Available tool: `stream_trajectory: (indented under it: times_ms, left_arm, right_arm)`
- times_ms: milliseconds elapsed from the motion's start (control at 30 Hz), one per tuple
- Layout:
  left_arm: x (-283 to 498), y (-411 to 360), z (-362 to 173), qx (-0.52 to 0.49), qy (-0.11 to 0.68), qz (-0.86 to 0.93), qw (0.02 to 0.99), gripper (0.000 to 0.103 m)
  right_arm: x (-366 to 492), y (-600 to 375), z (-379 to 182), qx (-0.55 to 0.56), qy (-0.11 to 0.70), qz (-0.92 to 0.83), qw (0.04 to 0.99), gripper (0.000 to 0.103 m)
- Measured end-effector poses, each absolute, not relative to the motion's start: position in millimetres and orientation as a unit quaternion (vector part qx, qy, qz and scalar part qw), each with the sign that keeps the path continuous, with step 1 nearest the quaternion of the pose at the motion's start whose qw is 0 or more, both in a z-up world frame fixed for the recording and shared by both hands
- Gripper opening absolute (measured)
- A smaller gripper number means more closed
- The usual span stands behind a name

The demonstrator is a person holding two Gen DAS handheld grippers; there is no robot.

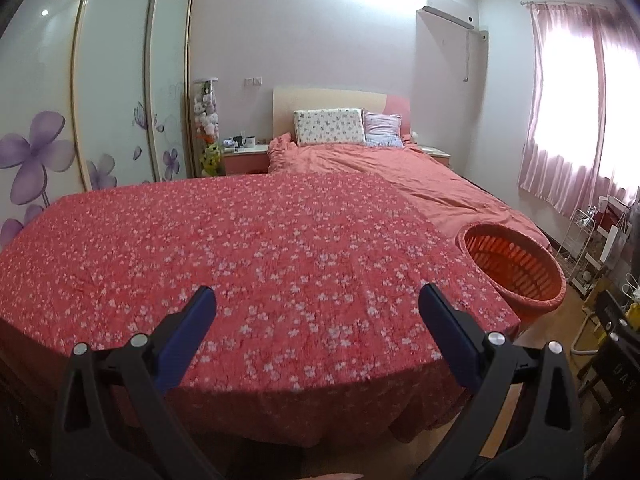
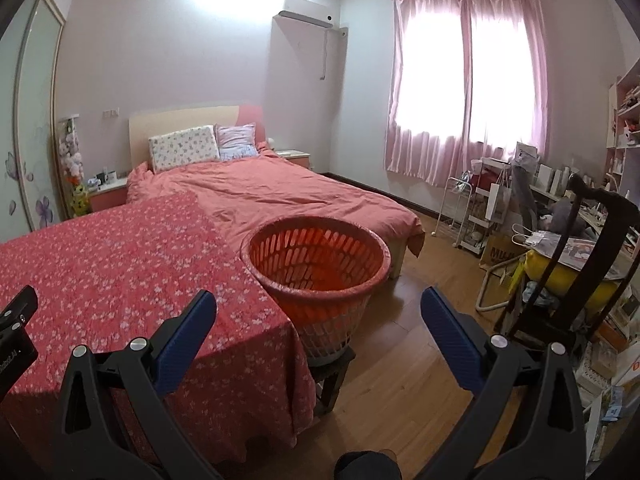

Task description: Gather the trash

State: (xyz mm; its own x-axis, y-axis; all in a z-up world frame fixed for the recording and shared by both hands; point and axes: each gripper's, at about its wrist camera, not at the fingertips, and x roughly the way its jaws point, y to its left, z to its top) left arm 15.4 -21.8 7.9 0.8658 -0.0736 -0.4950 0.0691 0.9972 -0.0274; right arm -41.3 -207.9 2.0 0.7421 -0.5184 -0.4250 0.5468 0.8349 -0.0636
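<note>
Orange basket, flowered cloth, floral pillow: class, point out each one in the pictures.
Orange basket (image 2: 320, 286): right wrist view, front of the rim.
Flowered cloth (image 1: 240, 264): left wrist view, middle of its flat top.
Floral pillow (image 1: 329, 126): left wrist view, centre of its face.

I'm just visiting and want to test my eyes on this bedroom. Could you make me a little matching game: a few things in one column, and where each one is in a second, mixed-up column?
Things:
1. orange slotted plastic basket
2. white floral pillow
3. pink curtains
4. white air conditioner

Places:
A. high on the wall, near the ceiling
B. leaning against the headboard
C. hanging over the bright window
D. on a small dark stool beside the flowered red cloth

Pairs: 1-D, 2-B, 3-C, 4-A
</note>
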Motion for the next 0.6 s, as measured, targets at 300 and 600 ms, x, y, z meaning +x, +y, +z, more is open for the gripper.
stream_trajectory:
  times_ms: [300, 600]
  left_arm:
    - [12, -23, 0, -0.006, 0.264, -0.036, 0.964, 0.099]
    - [12, -25, -5, -0.011, 0.275, -0.034, 0.961, 0.099]
  right_arm:
    - [-42, -208, -6, 0.033, 0.234, -0.282, 0.930, 0.101]
    - [-40, -207, -8, 0.034, 0.242, -0.283, 0.927, 0.101]
